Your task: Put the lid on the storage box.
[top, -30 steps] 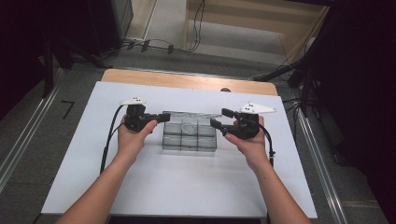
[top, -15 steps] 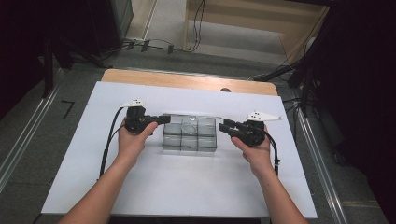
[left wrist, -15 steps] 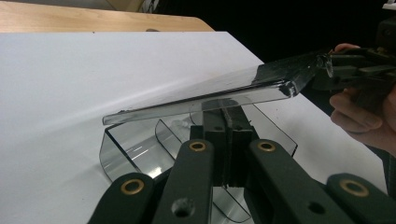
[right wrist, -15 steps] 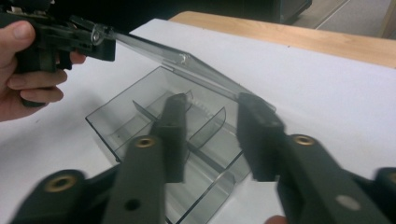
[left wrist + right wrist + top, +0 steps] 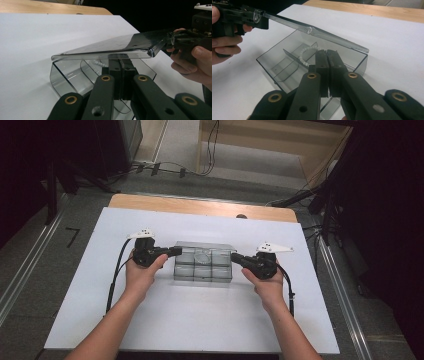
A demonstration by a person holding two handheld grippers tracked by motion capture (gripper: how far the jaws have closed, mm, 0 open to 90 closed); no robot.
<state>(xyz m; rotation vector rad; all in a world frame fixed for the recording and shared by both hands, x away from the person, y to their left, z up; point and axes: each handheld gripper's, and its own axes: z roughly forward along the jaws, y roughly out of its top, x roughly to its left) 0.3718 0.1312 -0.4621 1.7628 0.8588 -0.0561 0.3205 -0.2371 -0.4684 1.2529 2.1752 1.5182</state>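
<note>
One smoky box (image 5: pixel 202 270) at the middle of the table (image 5: pixel 200 325), lid (image 5: pixel 120 46) lifted
Left gripper (image 5: pixel 176 252) clamped on one lid end; right gripper (image 5: pixel 235 257) has just been closing, jaws now together at the other end, hold on lid unclear. White beads (image 5: pixel 305 56) inside, partly hidden behind jaws

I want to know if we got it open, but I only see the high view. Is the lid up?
Observer: Yes. In the left gripper view the lid slopes up off the box, with a gap under it.
Operator: Is anything inside?
Observer: In the right gripper view, a string of small white beads lies in one compartment.
Operator: What holds the lid?
Observer: The left gripper is clamped on one end of it.
</note>
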